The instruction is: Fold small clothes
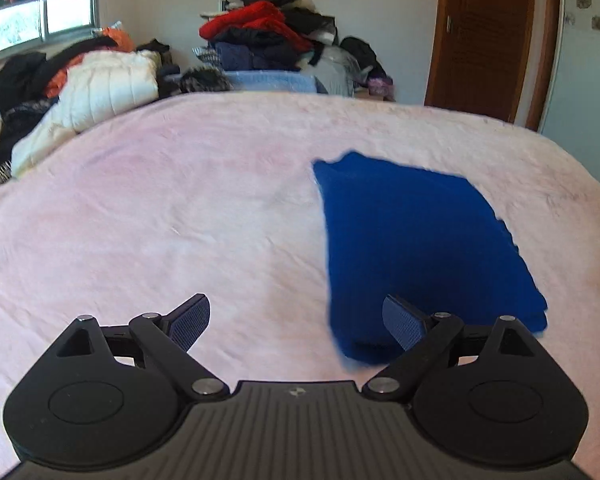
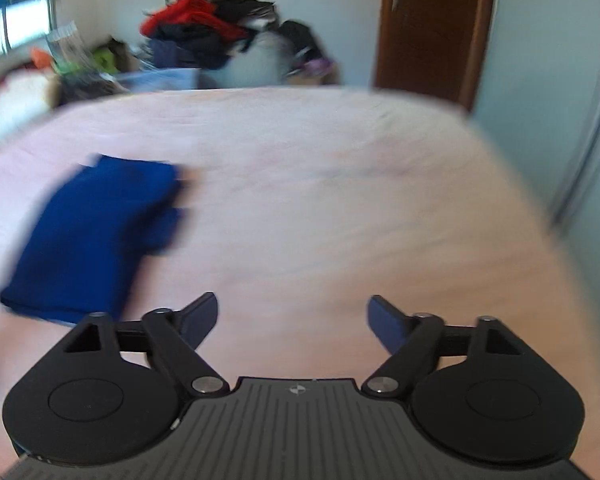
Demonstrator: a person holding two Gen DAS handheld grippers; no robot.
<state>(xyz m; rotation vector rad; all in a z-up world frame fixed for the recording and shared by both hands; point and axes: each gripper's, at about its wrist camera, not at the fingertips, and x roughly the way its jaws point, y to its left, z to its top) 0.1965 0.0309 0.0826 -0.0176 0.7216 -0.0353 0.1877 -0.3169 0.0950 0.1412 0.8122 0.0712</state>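
I keep both the left gripper and the right gripper wide open and empty above the bed; the folded blue garment lies flat near its front edge, apparently released.

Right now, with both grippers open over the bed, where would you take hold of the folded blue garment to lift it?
Probably by the near short edge of the folded blue garment, coming in low from the camera side. It lies flat on the pink bedspread, and its layers stack into a thicker edge there. The left gripper is closest; the right gripper sits off to its side.
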